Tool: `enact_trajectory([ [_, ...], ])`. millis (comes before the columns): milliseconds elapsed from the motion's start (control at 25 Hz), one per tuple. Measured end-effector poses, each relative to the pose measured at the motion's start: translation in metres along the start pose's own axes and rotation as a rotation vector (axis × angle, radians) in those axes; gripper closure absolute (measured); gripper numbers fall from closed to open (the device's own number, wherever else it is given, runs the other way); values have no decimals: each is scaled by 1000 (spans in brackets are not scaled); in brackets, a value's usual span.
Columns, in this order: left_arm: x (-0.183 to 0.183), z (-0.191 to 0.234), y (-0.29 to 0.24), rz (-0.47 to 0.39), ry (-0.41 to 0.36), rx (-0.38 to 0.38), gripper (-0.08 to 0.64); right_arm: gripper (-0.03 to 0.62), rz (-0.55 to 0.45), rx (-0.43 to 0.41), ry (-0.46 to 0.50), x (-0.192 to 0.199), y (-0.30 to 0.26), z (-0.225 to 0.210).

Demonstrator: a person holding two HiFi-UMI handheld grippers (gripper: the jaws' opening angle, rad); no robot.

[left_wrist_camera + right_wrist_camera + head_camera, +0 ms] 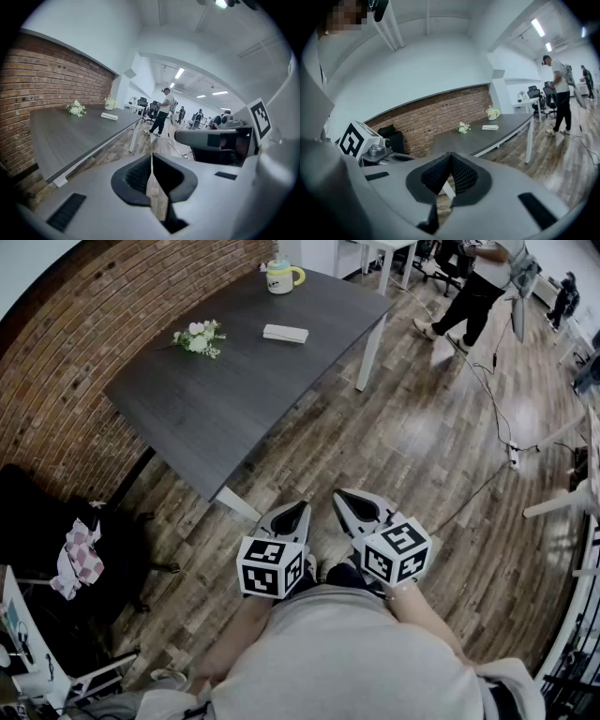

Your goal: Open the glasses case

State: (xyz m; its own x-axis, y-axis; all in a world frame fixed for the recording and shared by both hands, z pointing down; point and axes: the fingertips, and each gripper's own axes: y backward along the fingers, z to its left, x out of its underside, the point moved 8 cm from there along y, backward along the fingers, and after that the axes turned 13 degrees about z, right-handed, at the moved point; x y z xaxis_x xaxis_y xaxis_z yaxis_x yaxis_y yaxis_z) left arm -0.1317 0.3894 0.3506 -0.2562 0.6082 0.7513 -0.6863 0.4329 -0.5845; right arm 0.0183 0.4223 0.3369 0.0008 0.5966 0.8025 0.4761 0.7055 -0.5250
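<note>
The glasses case (284,333) is a flat white box lying shut on the far part of the dark grey table (225,399); it also shows small in the left gripper view (109,116) and in the right gripper view (490,127). Both grippers hover over the wooden floor close to my body, well short of the table. My left gripper (298,507) (151,155) has its jaws together with nothing between them. Beside it my right gripper (342,495) (450,155) is likewise shut and empty.
A small bunch of white flowers (199,337) and a yellow-handled mug (279,277) also stand on the table. A brick wall (84,352) runs along its left. A black chair with a checked cloth (78,557) is at the left. A person (478,287) walks at the back right; cables (511,456) cross the floor.
</note>
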Motion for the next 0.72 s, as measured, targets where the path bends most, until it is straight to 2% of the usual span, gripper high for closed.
enact_trajectory([
  [320,-8,5,-3,-8,-14,21,531,589,8,-9,27,-3,-6,6],
  [440,-11,9,-4,-7,-27,27,531,589,13,-37,36,-6,-12,9],
  [720,-27,38,0,-43,-11,25,531,586,-45,-26,21,-20,-25,15],
])
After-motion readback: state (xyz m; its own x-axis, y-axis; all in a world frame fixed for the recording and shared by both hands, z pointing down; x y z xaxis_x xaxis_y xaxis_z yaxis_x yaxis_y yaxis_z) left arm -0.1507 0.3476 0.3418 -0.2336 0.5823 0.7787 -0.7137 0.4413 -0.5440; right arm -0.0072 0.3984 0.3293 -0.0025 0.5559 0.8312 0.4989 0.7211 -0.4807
